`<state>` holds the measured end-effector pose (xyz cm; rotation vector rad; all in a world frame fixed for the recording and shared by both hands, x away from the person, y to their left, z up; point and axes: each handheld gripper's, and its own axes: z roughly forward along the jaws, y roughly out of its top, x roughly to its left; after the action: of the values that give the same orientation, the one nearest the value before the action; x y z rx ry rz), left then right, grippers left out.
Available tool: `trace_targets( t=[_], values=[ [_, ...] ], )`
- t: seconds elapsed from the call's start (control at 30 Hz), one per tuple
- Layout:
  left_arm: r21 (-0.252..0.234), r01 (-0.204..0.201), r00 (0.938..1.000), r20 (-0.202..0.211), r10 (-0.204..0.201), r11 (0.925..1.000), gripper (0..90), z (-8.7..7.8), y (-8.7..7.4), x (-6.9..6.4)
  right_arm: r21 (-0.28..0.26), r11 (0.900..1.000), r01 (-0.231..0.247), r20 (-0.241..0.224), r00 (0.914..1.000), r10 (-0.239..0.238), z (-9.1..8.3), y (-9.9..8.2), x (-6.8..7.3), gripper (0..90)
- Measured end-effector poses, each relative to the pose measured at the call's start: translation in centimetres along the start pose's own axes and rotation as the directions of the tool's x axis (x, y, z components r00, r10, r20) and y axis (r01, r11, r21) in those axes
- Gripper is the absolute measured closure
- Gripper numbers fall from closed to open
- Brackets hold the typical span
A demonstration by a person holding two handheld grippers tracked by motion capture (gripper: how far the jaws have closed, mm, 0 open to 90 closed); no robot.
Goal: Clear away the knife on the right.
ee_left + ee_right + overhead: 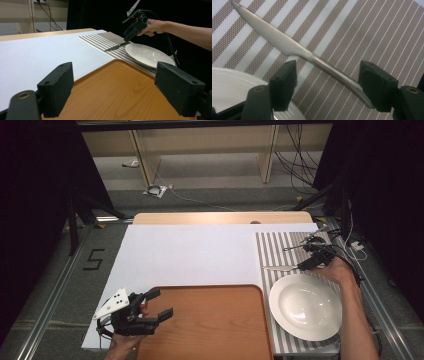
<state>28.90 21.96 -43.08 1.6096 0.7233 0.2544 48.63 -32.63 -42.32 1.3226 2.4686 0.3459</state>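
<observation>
The right gripper (327, 85) is down at the knife (294, 50), its jaws wide on either side of the handle and not squeezing yet. The knife lies flat on the striped mat (280, 247), at the right of the high view, just above the white plate (306, 306). So the pick-up is not done. The left gripper (157, 305) waits wide open over the wooden tray (210, 320), holding nothing. The handle's end hides behind one jaw, so I cannot tell if it touches.

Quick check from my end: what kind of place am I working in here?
Likely a lab or recording room staged as a dining setting: a table with striped placemat, white plate, knife and wooden tray, black curtains and loose cables behind.
</observation>
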Motion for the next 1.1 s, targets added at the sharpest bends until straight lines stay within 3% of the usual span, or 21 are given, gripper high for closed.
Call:
trace_targets(
  t=[0.33, 1.1],
  values=[
    [0.001, 0.001, 1.0, 0.002, -0.001, 1.0, 15.6, 0.0, 0.0, 0.0, 0.083, 0.9962, 0.028, 0.009, 0.9995, -0.029, 1.6, 0.4, -0.1, 34.0],
    [0.001, 0.0, 1.0, 0.005, 0.0, 1.0, 15.6, 0.0, 0.0, 0.0, 0.163, 0.9838, 0.074, 0.019, 0.9968, -0.078, 3.5, 1.0, -0.2, 38.7]
  ],
)
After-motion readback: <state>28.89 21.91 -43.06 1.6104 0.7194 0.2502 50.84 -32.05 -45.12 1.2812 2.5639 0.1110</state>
